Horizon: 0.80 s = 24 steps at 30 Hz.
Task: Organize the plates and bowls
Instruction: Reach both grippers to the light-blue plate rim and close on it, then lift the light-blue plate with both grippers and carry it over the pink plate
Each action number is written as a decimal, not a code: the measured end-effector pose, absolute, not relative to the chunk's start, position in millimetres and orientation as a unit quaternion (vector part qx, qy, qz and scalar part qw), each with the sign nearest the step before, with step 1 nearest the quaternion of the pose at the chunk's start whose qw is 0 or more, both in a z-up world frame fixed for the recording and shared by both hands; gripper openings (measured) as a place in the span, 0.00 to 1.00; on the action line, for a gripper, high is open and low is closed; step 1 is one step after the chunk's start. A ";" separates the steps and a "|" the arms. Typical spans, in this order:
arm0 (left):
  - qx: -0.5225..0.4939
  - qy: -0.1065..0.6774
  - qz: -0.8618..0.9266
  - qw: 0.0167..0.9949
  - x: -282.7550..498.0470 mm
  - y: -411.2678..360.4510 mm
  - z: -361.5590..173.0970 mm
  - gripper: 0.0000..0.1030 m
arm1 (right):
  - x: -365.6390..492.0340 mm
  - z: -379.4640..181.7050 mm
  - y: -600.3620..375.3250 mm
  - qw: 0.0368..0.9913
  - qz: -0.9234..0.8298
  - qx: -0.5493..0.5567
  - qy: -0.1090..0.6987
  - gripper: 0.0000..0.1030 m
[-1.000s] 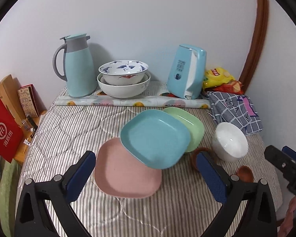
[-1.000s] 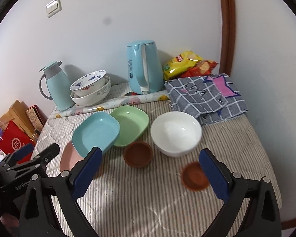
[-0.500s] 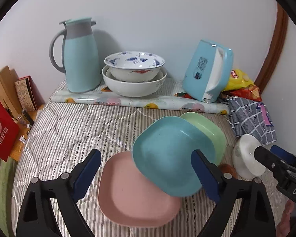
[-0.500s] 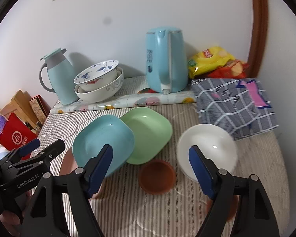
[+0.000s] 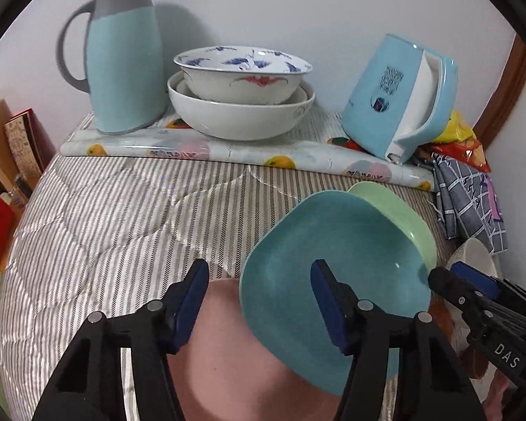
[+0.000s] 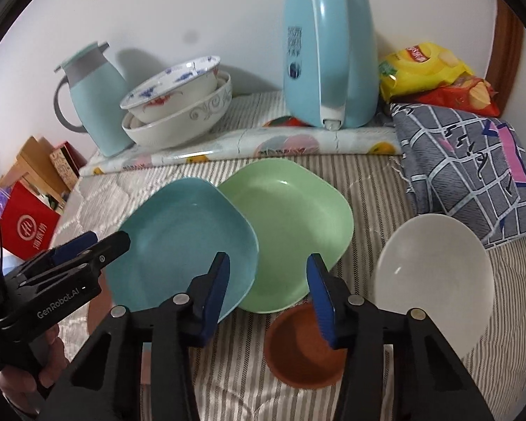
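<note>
while both jaws narrow on nothing, left gripper [image 5: 259, 289] and right gripper [image 6: 268, 280] face overlapping plates [image 6: 287, 224].

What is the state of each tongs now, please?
Left tongs: open, just been closing, holding nothing.
Right tongs: open, just been closing, holding nothing.

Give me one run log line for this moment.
left gripper: closing, over teal plate edge, no grip | right gripper: closing, empty, above brown bowl
</note>
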<state>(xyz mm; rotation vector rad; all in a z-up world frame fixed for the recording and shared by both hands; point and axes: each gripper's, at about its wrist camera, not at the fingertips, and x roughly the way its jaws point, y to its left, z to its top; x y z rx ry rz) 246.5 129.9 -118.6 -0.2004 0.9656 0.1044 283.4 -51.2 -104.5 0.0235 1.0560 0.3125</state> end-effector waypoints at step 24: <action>-0.095 0.474 0.029 0.875 260.8 124.4 -136.8 0.15 | 307.0 -138.1 -35.1 0.843 0.138 0.002 0.520 0.09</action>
